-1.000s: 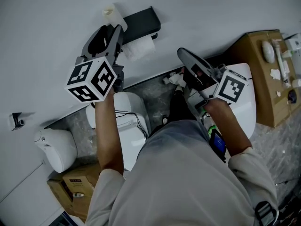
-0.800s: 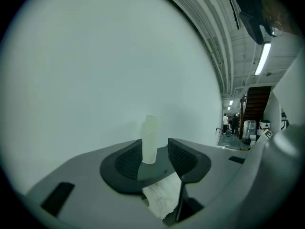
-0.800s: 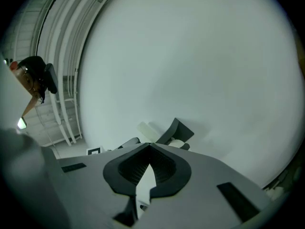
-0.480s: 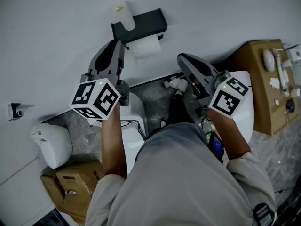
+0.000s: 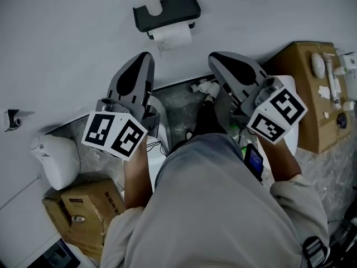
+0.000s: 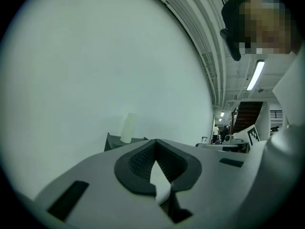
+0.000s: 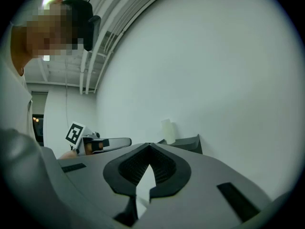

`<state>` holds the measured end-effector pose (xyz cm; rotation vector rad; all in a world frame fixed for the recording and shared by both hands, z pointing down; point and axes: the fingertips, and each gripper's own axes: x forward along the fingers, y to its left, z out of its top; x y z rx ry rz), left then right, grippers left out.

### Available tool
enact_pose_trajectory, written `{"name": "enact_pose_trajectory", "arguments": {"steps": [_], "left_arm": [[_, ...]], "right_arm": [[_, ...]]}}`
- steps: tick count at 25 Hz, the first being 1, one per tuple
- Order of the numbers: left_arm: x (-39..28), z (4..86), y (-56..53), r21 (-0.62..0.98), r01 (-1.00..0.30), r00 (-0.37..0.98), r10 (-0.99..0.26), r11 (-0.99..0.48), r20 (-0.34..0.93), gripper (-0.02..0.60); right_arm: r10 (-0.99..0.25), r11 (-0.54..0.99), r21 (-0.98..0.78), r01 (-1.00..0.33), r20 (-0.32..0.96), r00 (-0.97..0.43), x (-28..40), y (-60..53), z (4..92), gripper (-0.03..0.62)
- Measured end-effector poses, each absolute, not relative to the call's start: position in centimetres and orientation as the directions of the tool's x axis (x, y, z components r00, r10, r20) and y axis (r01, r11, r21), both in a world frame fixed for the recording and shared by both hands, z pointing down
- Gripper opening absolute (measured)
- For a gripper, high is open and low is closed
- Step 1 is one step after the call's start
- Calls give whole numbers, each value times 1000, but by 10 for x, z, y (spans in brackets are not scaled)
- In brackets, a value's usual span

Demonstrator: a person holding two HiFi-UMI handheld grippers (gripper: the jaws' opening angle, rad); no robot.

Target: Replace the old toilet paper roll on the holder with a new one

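The toilet paper roll is hanging under the black holder. I am holding my left tool and right tool level, both closed and empty, with bare wall lying between them and the roll.

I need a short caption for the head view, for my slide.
Left gripper and right gripper, both shut and empty, point toward the black wall holder carrying a white toilet paper roll.

Washroom corner: wall-mounted roll holder with toilet paper.
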<state>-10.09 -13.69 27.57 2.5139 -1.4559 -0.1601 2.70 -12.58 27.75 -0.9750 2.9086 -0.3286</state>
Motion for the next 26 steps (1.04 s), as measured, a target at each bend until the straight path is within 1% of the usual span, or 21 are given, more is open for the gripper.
{"name": "enact_pose_trajectory", "arguments": {"steps": [3,9,26], "left_arm": [[-97,276,-124,276,-827,514,-858,-490,17,6],[-86,277,-108,297,-807,536,-844,-510,5,6],[-78,277,-105,297,-794,556,-831,-530,3,6]], "right_arm": [[-618,775,-168,-610,6,-787,27,-119,271,15],[-623,775,-127,-620,15,-782,30,-107,270,15],[-622,777,-106,-621,21,-782,30,-103,269,15]]}}
